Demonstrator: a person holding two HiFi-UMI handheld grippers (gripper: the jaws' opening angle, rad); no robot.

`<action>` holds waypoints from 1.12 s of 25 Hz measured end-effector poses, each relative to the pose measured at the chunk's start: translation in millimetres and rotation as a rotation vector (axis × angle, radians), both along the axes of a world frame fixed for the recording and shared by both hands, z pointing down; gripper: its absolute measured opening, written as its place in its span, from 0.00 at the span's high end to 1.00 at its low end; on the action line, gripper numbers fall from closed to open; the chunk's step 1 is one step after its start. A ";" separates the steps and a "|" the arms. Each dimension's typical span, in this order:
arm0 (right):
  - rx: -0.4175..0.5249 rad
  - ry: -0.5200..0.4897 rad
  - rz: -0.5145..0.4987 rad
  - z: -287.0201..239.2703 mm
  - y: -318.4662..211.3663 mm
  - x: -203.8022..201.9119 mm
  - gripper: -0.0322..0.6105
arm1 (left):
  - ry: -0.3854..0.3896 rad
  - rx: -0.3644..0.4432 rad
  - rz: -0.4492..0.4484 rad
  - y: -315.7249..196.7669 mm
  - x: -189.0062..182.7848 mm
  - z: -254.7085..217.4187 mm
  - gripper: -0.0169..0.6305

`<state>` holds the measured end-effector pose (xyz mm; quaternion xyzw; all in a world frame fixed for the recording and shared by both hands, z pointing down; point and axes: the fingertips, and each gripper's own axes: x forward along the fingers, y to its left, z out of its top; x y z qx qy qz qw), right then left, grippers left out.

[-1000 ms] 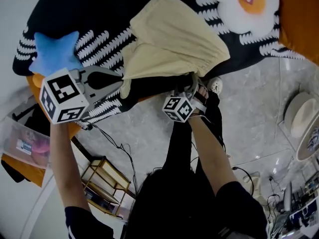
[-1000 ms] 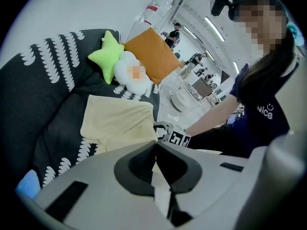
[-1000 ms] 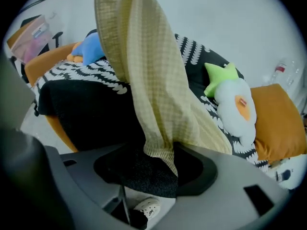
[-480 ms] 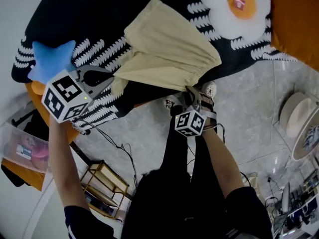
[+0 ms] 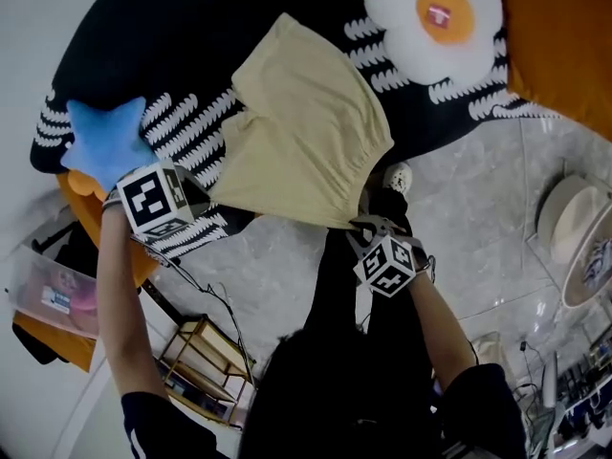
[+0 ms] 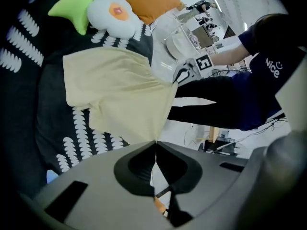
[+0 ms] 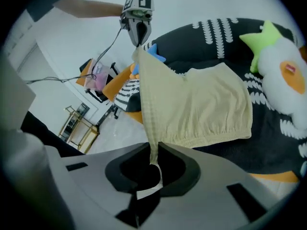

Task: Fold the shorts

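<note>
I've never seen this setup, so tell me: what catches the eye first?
Pale yellow shorts fill the middle, held between the left gripper and right gripper, both shut on them. A fried-egg cushion lies upper right and a blue star cushion left, on a black cover.

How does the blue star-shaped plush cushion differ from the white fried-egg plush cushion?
Colour: the blue star-shaped plush cushion is plain blue; the white fried-egg plush cushion has an orange yolk. Shape: the star has points; the egg is rounded and lobed. Place, head view: star at the black patterned cover's left edge, egg at its right. Both are soft and lie on it.
</note>
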<state>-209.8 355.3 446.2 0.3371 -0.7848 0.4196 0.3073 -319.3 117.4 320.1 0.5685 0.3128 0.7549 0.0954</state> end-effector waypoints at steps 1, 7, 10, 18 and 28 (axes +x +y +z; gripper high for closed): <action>-0.014 -0.053 0.008 -2.2 -1.3 1.7 0.86 | -0.033 0.001 0.029 -1.0 -5.0 3.5 0.97; -0.067 -0.390 0.119 -30.6 -22.2 30.7 0.86 | -0.102 0.052 0.103 -23.3 17.0 3.6 0.97; -0.071 -0.461 0.183 -32.6 -37.6 59.9 0.86 | -0.070 0.101 0.142 -49.4 57.7 6.6 0.97; -0.123 -0.537 0.389 10.5 -87.5 141.5 0.86 | 0.056 0.165 0.343 -126.3 183.0 66.3 0.96; -0.295 -0.599 0.770 52.3 -102.8 157.9 0.85 | 0.138 0.058 0.460 -152.6 248.9 125.6 0.96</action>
